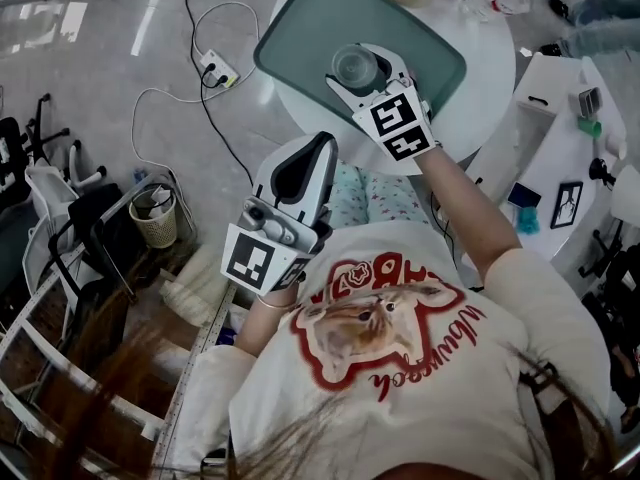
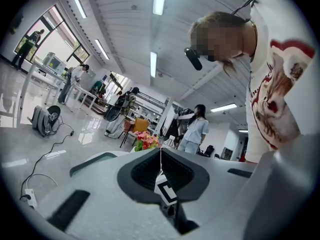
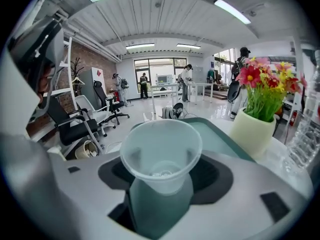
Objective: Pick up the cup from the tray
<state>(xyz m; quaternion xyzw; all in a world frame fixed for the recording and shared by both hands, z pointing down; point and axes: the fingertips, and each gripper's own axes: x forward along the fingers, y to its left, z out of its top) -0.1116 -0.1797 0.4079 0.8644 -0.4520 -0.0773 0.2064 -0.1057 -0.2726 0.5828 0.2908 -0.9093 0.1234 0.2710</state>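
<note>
Right claw point(image 1: 360, 70) clenched low on cup point(image 3: 161, 149), upright at my 12 o'clock over tray point(image 1: 300, 43) on bench point(image 1: 490, 58); low grip spares thin rim, I judge. Left claw point(image 2: 160, 156) closed, empty, parked 7 o'clock, clear of reach.

Head camera looks steeply down on the tray point(image 1: 300, 28); right gripper view skims close over it; left gripper view tilts ceilingward. Flowers point(image 3: 262, 81) appear in all.

Flowerpot point(image 3: 252, 131), bottle point(image 3: 306, 134), wastebasket point(image 1: 153, 220), power strip point(image 1: 218, 68)
</note>
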